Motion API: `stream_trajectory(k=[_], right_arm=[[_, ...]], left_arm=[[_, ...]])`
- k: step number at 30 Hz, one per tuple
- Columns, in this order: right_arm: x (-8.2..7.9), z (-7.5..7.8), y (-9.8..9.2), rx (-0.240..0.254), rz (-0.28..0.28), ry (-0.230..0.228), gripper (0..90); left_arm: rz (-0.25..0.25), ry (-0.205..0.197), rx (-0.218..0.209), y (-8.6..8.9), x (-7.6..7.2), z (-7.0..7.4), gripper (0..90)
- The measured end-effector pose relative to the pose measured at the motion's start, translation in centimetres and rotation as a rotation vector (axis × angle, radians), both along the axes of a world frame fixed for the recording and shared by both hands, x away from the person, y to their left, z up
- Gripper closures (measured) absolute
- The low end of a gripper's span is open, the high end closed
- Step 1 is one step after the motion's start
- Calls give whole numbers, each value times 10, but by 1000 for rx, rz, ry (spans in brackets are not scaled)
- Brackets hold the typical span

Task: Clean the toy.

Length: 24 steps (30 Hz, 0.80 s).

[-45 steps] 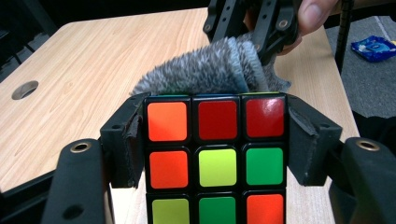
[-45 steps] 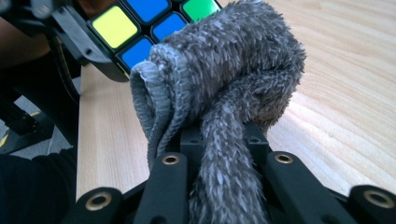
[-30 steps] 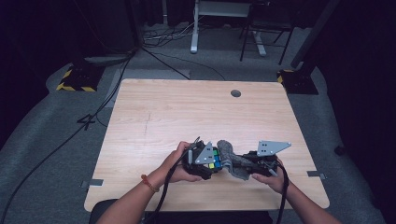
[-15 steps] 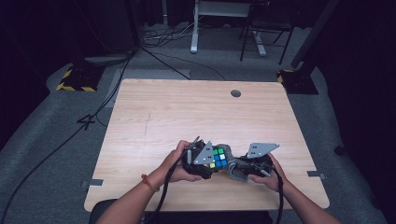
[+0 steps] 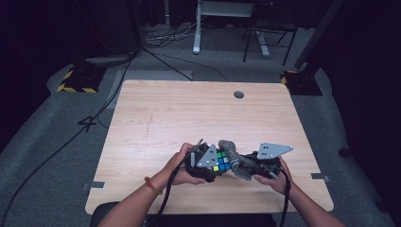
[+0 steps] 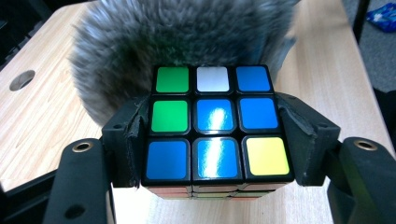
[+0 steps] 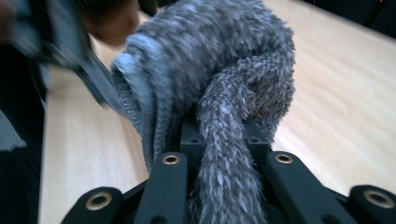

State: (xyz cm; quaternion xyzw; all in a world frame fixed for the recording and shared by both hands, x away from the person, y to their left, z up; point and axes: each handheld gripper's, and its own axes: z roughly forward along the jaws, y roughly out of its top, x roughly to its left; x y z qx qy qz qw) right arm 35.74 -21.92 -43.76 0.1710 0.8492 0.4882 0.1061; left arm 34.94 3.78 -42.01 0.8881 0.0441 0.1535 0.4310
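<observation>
- Wooden bench (image 5: 156, 118), near edge: both hands work close together, the things held just above its surface.
- Left gripper (image 5: 204, 163): jaws clamped on the puzzle cube (image 6: 215, 122), one pad on each side of its middle layer; mostly blue face turned up towards the camera, with two green tiles, one white, one yellow.
- Grey fuzzy cloth (image 5: 232, 156): lies directly beyond the cube as seen from the left gripper, touching its far edge; in the high view it sits between the two grippers.
- Right gripper (image 5: 259, 163): jaws pinched narrow on a bunched fold of the cloth (image 7: 219, 107), the cloth's bulk pointing leftwards at the cube.
- Judgement: wiping depends on the cloth meeting the cube's face; the right hand carries it, the left only steadies the cube.
</observation>
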Motion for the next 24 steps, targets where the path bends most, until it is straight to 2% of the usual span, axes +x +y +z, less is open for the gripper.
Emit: stream_trajectory(k=[3,6,9,11,13,15,16,17,22,24], right_arm=[[6,-13,3,-69,-10,36,771],[3,-15,4,-81,-4,-3,771],[-1,-6,3,-45,3,-29,772],[-5,1,1,10,21,-36,772],[-10,8,0,40,33,-50,771],[-10,9,0,31,28,-52,771],[-7,7,0,31,25,-31,770],[-6,5,0,23,26,-15,770],[-2,-10,10,-96,32,28,769],[-2,-13,13,-117,40,36,769]], left_arm=[[2,-10,-26,4,-1,6,336],[5,-9,-51,8,-1,10,337],[18,-11,-23,8,2,7,336],[22,-1,-8,7,4,3,336],[21,3,-15,5,3,2,336],[17,-6,-19,4,1,4,336],[15,-5,-30,4,1,5,336],[8,-1,-46,5,0,6,336],[-2,-6,-115,9,-3,15,337],[7,-11,-114,10,-3,18,338]])
